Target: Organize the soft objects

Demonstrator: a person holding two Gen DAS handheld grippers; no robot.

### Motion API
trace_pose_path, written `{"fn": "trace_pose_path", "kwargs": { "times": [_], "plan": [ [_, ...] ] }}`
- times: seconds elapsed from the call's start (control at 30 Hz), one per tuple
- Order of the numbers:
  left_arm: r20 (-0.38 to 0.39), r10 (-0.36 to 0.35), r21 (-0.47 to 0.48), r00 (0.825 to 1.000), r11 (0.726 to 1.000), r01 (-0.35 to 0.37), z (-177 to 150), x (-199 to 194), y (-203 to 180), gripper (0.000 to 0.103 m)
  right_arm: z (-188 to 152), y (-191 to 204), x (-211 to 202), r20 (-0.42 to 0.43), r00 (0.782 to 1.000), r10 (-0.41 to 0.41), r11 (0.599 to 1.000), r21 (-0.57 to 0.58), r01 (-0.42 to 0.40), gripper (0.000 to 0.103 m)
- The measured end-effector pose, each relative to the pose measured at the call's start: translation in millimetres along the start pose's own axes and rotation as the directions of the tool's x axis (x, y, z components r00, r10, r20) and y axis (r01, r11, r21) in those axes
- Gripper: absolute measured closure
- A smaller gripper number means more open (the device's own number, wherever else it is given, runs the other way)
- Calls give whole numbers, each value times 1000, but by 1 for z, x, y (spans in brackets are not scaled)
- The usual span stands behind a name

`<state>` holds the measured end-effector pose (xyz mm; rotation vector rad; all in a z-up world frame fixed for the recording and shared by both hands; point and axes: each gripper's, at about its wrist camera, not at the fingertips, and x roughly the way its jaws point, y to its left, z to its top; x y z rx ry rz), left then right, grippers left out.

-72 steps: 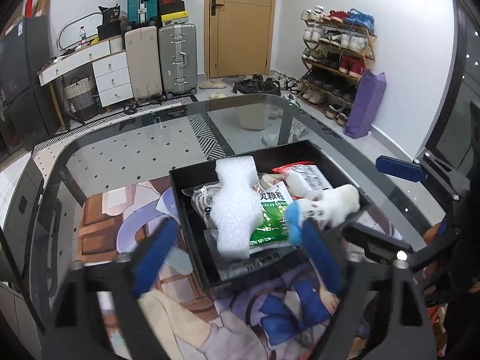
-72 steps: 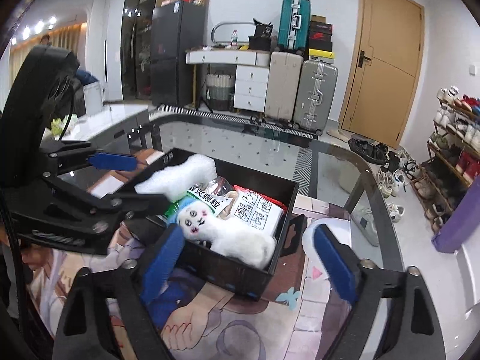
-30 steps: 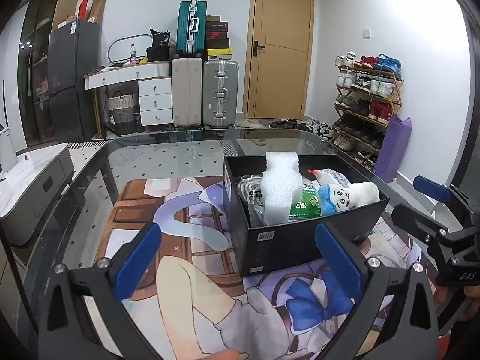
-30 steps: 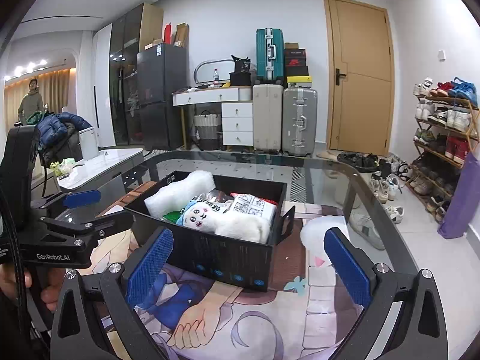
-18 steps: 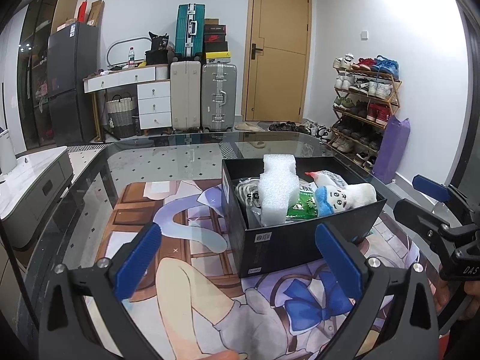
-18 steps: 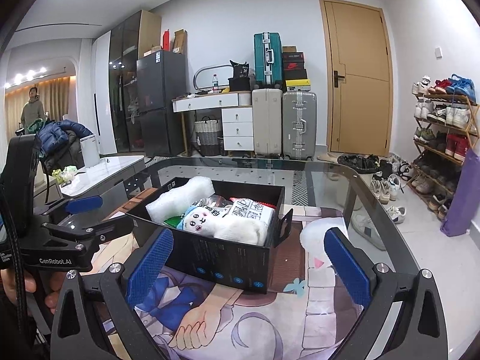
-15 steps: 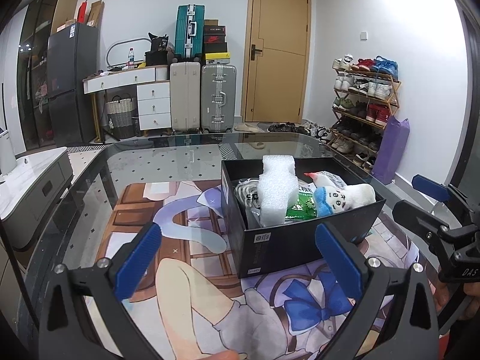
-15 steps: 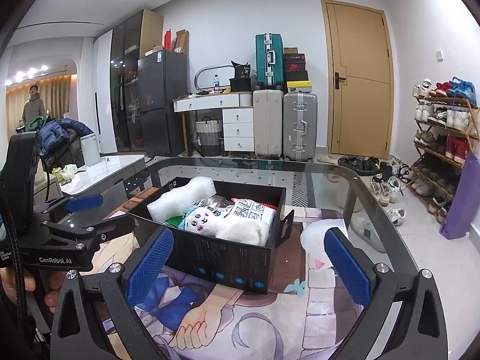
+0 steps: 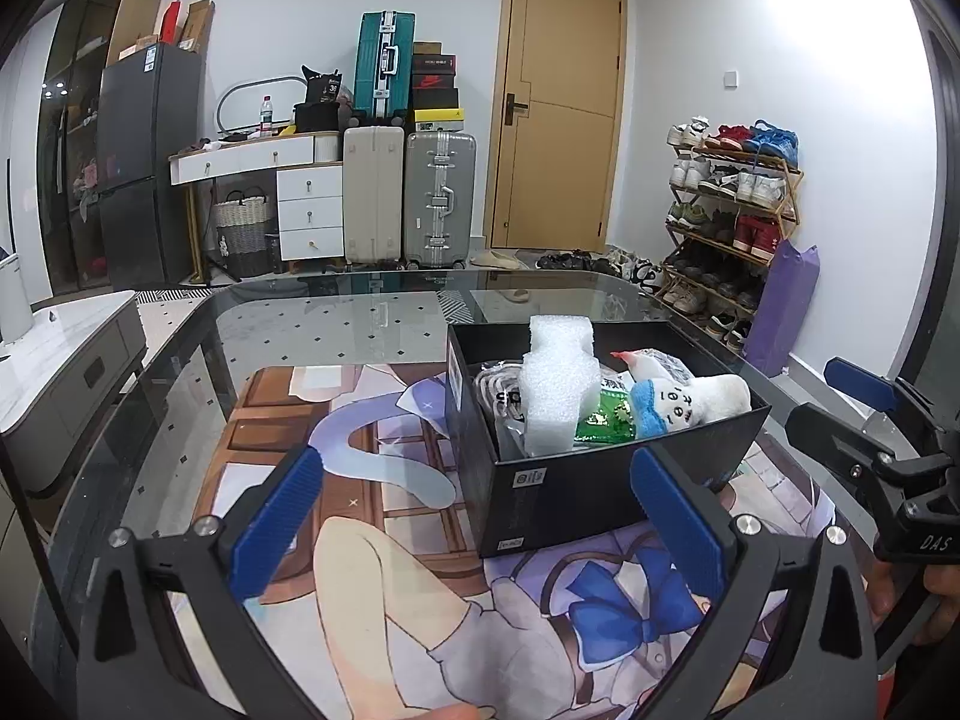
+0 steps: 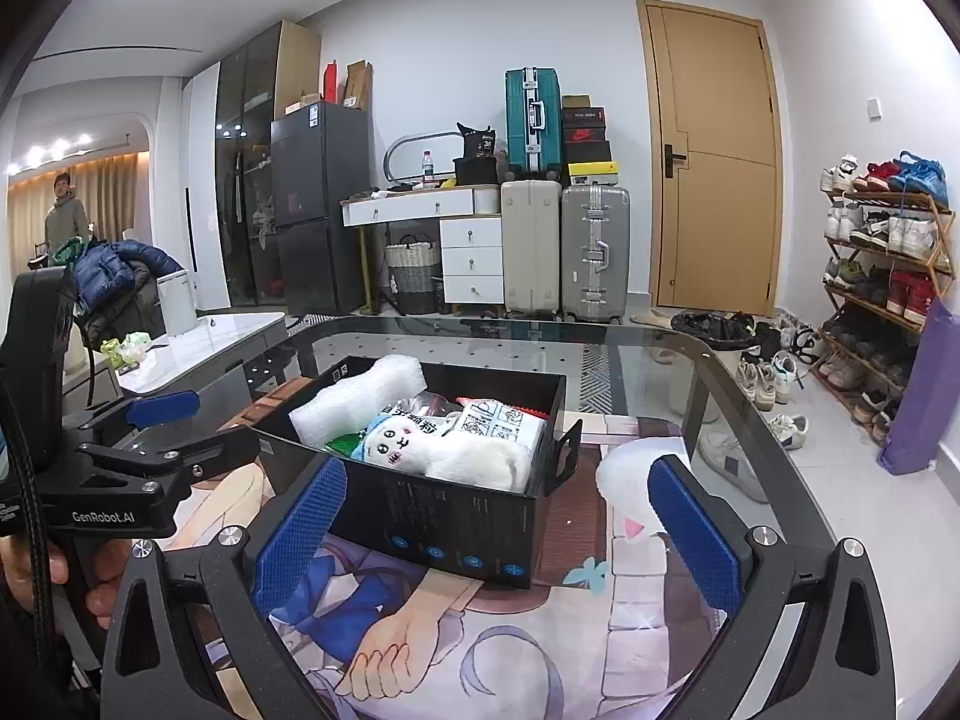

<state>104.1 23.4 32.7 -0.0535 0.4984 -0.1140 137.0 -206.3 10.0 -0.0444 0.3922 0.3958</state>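
A black box [image 9: 600, 486] [image 10: 456, 528] stands on a printed mat over the glass table. Inside it lie a white foam block [image 9: 555, 387] [image 10: 360, 399], a white plush toy with a blue cap [image 9: 690, 405] [image 10: 444, 450], a green packet [image 9: 603, 423] and white printed packets [image 10: 498, 417]. My left gripper [image 9: 477, 525] hangs open in front of the box, nothing between its blue pads. My right gripper [image 10: 492, 525] is open too, level with the box's near wall. Each gripper shows at the edge of the other's view.
The glass table's [image 9: 336, 324] rounded edge runs behind the box. A grey cabinet [image 9: 66, 372] stands to the left. Suitcases [image 10: 564, 252], a white desk, a shoe rack [image 10: 882, 276] and a door line the far wall. A person [image 10: 63, 210] stands far back left.
Both grippers have drawn back and lowered from above the box to table level in front of it. In the last second the views barely shift. The box contents stay put.
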Motion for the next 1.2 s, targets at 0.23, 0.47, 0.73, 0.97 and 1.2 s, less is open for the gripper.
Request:
{"fn": "trace_pose_path", "kwargs": {
  "times": [0.23, 0.47, 0.73, 0.97, 1.2],
  "plan": [
    [3, 2, 0, 1000, 1000, -2, 1, -1, -1, 0, 0, -1, 0, 2, 1000, -3, 1000, -8, 3, 1],
    [8, 6, -6, 1000, 1000, -6, 2, -1, -1, 0, 2, 0, 0, -2, 1000, -6, 1000, -11, 6, 1],
    [3, 7, -8, 1000, 1000, -7, -1, 1, 1, 0, 2, 2, -2, 8, 1000, -13, 1000, -16, 13, 1],
    [3, 6, -10, 1000, 1000, -6, -1, 1, 2, 0, 1, 1, -3, 6, 1000, -11, 1000, -13, 11, 1],
    [6, 8, -11, 1000, 1000, -8, -2, 2, 2, 0, 1, 0, -3, 5, 1000, -11, 1000, -13, 11, 1]
  ]
}}
